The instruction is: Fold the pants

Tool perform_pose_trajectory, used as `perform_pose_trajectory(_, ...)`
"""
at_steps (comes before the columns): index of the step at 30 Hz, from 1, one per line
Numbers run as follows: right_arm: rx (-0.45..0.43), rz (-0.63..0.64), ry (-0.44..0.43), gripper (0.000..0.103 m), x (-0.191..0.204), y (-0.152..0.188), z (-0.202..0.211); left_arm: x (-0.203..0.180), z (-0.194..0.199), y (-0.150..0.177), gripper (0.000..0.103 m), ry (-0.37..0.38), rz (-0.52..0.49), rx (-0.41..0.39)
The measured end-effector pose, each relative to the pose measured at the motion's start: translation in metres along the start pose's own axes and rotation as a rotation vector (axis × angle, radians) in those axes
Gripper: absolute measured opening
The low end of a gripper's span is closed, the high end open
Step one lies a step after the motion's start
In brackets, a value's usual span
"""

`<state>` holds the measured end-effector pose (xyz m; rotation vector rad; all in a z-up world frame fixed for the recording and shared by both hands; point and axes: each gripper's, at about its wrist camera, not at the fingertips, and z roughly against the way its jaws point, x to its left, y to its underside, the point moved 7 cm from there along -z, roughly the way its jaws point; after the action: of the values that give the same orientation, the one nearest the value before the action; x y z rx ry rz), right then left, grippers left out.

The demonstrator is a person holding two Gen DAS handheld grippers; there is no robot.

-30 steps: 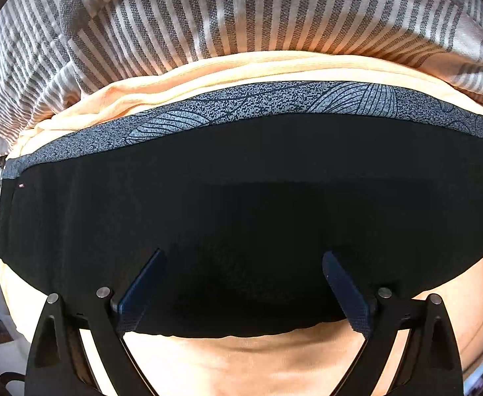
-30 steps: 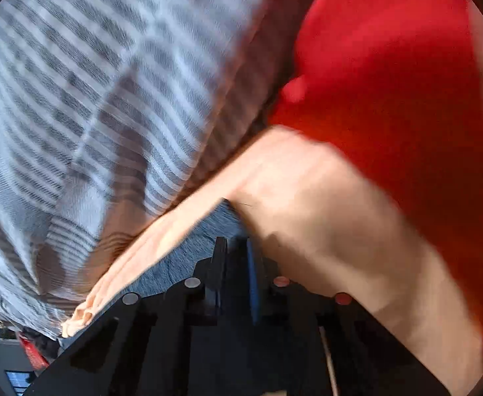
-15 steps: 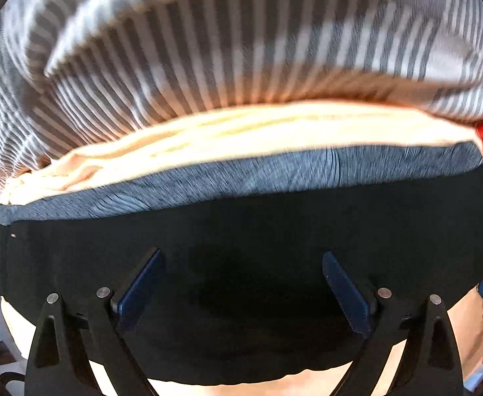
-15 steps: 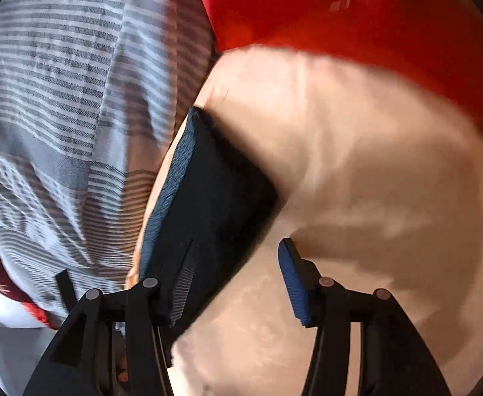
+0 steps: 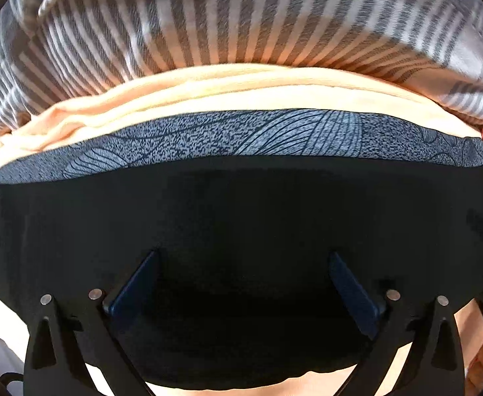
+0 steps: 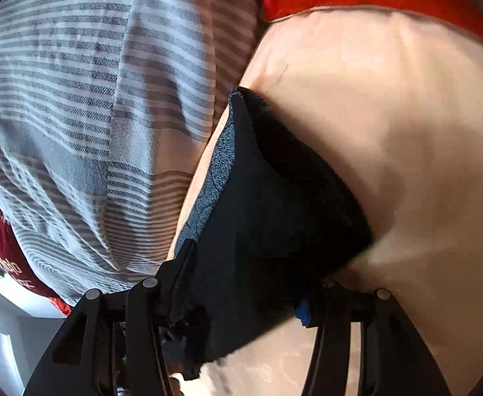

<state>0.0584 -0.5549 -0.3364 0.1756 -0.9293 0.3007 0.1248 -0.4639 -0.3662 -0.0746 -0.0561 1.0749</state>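
Striped blanket (image 5: 208,26) is bunching at the far side, peach sheet (image 6: 390,115) spreading beneath. Black pants (image 5: 241,217) are lying folded on the sheet, patterned waistband (image 5: 241,138) facing far. Left claw (image 5: 241,283) is hovering wide open over them; right claw (image 6: 248,300) is straddling the pants' edge, open.

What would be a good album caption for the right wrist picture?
Right claw open around the edge of folded black pants on a peach sheet, beside a striped blanket.
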Motion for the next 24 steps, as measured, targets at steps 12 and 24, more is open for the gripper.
perform_pose_trajectory(12,0.040,-0.024,0.019,0.017,-0.015,0.006,-0.005,-0.021,-0.009,-0.075,0.058,0.016,-0.010,-0.085)
perform_pose_trajectory(24,0.055,-0.003,0.011,0.016,-0.013,0.008,-0.006,0.016,0.017,-0.037,0.058,-0.030,-0.045,-0.134)
